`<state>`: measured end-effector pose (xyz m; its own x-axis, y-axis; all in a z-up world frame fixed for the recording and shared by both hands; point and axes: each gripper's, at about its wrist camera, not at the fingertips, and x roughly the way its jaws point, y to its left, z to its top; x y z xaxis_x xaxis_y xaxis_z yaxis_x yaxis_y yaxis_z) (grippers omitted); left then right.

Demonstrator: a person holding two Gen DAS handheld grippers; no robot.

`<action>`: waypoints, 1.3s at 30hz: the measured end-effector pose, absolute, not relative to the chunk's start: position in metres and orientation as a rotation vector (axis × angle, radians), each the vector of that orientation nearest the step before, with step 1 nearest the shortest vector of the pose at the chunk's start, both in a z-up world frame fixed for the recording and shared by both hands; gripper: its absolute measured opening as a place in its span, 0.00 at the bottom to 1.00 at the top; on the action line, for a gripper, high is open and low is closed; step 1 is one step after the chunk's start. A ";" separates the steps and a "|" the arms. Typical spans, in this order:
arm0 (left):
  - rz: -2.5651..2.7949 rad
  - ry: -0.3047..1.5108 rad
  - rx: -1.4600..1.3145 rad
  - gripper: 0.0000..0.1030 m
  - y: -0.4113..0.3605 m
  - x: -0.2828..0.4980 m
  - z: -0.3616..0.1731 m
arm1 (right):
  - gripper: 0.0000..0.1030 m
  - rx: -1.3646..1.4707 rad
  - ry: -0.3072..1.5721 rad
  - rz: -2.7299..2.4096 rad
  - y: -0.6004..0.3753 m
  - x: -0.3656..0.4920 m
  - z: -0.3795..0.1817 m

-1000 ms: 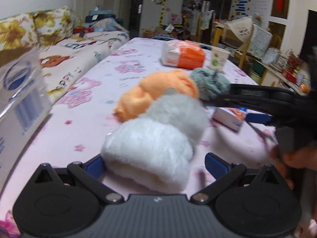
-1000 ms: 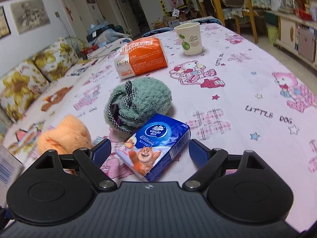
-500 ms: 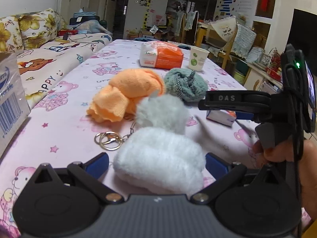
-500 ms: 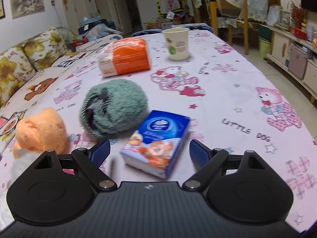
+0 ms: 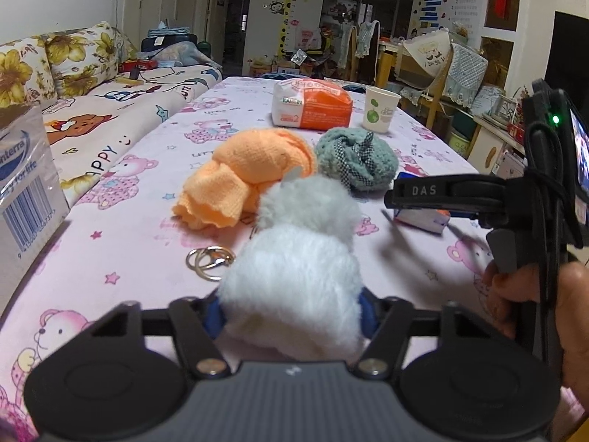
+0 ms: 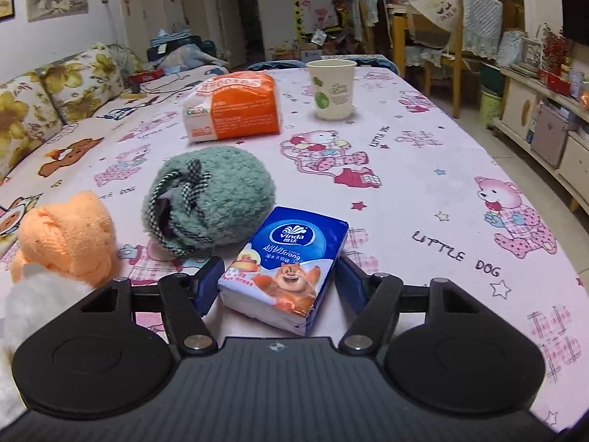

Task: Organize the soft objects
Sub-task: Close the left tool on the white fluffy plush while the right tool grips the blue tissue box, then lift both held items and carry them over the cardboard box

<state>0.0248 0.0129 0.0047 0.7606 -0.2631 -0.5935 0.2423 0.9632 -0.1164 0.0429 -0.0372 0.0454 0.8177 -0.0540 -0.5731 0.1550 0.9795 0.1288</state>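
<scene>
A white fluffy pom-pom [image 5: 294,276] with a grey pom-pom [image 5: 313,204] behind it and a metal key ring [image 5: 210,259] lies between the fingers of my left gripper [image 5: 292,313]. Its jaws are closing and the blue pads sink into the white fluff on both sides. My right gripper [image 6: 279,280] is closing around a blue tissue pack [image 6: 291,265], and both pads touch its sides. An orange knitted cloth [image 5: 250,173] and a green fuzzy pouch [image 6: 217,199] lie just beyond on the pink tablecloth [image 6: 423,191].
An orange-and-white soft pack [image 6: 235,110] and a paper cup [image 6: 333,90] stand farther back. A cardboard box [image 5: 25,176] sits at the table's left edge. A sofa with flowered cushions [image 5: 55,62] runs along the left. A hand [image 5: 522,294] holds the right gripper's handle.
Both grippers have narrowed from wide open, the left onto the white pom-pom, the right onto the tissue pack. The left view has shifted, so the key ring shows.
</scene>
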 end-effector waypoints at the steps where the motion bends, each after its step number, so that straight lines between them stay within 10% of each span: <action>1: -0.276 0.651 -0.036 0.57 0.013 0.025 0.005 | 0.79 0.171 0.602 -0.106 -0.036 0.043 0.045; 13: -0.290 0.630 -0.100 0.36 0.027 0.017 0.017 | 0.78 0.181 0.589 -0.077 -0.037 0.036 0.050; 39: -0.303 0.505 -0.198 0.36 0.064 -0.006 0.053 | 0.78 0.110 0.520 -0.004 0.002 -0.016 0.067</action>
<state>-0.0057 0.0635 0.0527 0.8320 -0.3321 -0.4444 0.2352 0.9366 -0.2595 -0.0158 0.0022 0.0672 0.8681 0.0244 -0.4958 0.0317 0.9940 0.1044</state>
